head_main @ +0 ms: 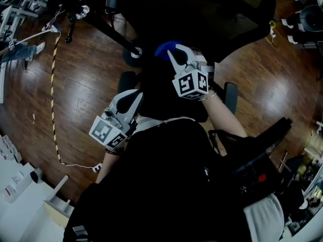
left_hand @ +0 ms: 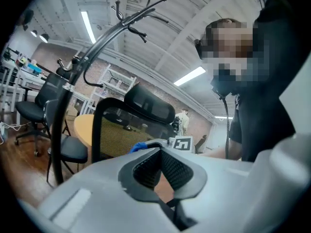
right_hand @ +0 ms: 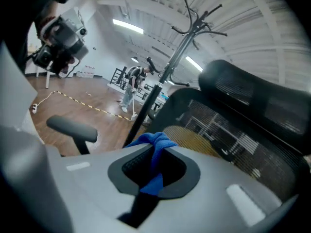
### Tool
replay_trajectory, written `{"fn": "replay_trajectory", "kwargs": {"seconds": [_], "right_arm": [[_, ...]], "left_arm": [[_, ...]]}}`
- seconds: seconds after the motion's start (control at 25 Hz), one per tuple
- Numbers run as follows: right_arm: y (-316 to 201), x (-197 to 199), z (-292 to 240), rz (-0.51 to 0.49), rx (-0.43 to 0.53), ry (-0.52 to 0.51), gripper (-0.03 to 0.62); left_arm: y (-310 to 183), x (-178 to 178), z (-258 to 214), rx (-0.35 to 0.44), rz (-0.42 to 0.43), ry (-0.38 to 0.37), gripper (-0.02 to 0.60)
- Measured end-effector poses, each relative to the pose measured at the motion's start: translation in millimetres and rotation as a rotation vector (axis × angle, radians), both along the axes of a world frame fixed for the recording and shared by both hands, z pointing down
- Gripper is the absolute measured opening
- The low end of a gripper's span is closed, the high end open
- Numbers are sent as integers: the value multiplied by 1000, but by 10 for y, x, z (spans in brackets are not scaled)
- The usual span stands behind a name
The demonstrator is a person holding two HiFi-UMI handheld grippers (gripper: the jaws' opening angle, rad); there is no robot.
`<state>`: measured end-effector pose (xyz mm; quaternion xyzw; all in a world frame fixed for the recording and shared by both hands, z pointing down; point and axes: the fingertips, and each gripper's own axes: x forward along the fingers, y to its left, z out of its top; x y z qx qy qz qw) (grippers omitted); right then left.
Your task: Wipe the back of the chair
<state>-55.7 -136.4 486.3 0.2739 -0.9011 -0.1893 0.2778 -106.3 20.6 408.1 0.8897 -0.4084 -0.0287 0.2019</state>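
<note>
Floorboards (head_main: 86, 89) of glossy brown wood lie under the chair (right_hand: 228, 125), its curved back black mesh. The right gripper (right_hand: 156, 153) pinches a soft blue cloth (right_hand: 151, 140); the left gripper (left_hand: 160, 149) is closed, empty.

Black short-sleeved top (head_main: 166, 175); thin bracelet (head_main: 208, 97) at the right wrist. The left gripper (head_main: 133, 96) and right gripper (head_main: 175, 52) are white with dark ribbed pads (left_hand: 145, 168); each bears a black-and-white marker cube (head_main: 191, 83).

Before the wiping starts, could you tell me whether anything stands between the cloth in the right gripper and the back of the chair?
Nothing visible does. The right gripper is shut on the crumpled blue cloth, and the chair's black mesh back lies just ahead of it, with only air showing between them.
</note>
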Motion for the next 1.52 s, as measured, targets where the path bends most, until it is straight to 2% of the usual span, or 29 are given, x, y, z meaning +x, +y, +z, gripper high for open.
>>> {"fn": "replay_trajectory", "kwargs": {"seconds": [0.08,0.24,0.4,0.52,0.64,0.8,1.04,1.32,1.52], "right_arm": [[28,703,151,75,-32,45,26],[124,1917,377,214,-90,109,26],[137,2653,412,291,-122,79,26],[100,2973,476,325,-127,66,26],[-17,3042,661,321,-116,106,26],[-226,3033,893,316,-112,172,26],[-556,2824,1136,346,-99,300,26],[-764,2616,1321,346,-84,340,26],[-812,2078,1360,276,-63,375,26]], "left_arm": [[-36,378,3,12,54,-17,5],[-115,1089,323,44,188,-187,5],[-372,1600,811,42,279,-307,5],[-597,1953,1044,127,359,-355,5],[-770,2082,1114,152,374,-354,6],[-840,2019,1146,139,333,-388,6],[-658,1506,1182,52,266,-357,6],[-546,1153,1109,32,221,-355,6],[-489,841,1140,19,218,-351,6]]}}
